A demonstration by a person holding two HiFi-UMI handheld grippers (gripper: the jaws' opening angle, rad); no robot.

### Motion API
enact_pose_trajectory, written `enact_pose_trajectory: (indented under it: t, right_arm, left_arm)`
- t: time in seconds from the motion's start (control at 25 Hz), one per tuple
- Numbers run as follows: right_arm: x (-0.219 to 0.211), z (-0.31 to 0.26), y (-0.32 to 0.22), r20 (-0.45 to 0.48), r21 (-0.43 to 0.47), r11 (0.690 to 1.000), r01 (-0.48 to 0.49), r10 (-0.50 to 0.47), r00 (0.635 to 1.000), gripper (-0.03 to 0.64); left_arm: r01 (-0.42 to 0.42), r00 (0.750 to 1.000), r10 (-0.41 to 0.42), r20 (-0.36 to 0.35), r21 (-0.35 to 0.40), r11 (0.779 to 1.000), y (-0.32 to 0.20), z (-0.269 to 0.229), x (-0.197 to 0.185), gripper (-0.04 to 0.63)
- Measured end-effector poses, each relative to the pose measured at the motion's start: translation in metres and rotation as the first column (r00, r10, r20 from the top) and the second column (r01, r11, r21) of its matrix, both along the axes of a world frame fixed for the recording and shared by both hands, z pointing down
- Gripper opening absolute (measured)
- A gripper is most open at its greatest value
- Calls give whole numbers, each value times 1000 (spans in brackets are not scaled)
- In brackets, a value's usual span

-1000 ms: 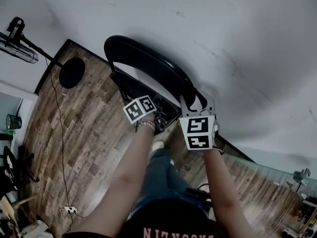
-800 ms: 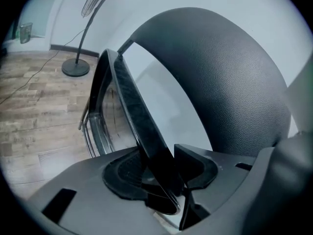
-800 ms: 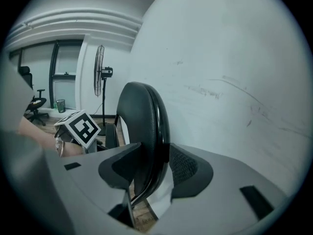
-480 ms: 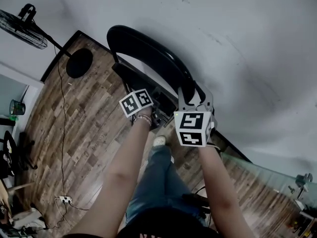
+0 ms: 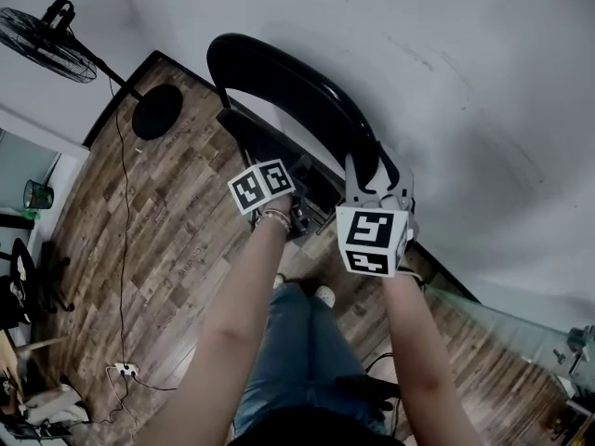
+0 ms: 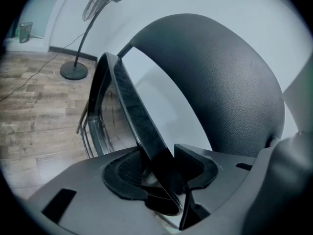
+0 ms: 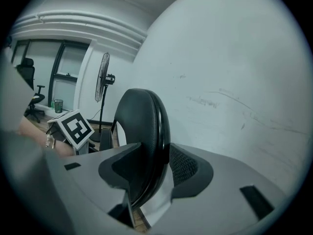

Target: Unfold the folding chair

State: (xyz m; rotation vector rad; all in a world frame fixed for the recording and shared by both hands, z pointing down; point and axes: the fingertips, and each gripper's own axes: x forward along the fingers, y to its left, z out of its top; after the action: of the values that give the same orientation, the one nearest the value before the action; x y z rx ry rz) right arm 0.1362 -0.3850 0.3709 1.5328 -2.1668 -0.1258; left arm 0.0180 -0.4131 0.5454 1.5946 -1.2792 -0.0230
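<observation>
A: Containers?
B: One green cup [image 5: 37, 194] at the left edge; its contents are too small to tell.
A: Setting?
B: Wood-plank floor [image 5: 158, 240], white wall [image 5: 446, 82], pedestal fan [image 5: 46, 35] at upper left.
A: The folding chair [image 5: 288, 91]?
B: Upper centre, beside the wall. It is black, with an arched, textured backrest [image 7: 144, 131] and a glossy seat panel [image 6: 132, 111] tilted steeply. The left gripper [image 6: 166, 180] is clamped on the seat's edge, and the right gripper [image 7: 156, 175] is clamped on the backrest's rim.

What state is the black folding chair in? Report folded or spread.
Mostly folded: on the black folding chair, the seat panel stands steeply beside the padded backrest, a wedge of gap between.
</observation>
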Motion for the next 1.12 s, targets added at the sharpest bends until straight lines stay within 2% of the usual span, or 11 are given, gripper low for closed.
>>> enact_pose_trajectory:
  t: [0.72,1.12]
  right_arm:
    - [-20,3,25,-15,53,997,-53,54,998,184]
    - [-16,10,25,-18,15,993,-120,120,993,186]
  left_arm:
    - [-77,996,78,-43,23,997,42,4,-30,184]
    - [-73,991,76,-109,25,997,80,15,-52,187]
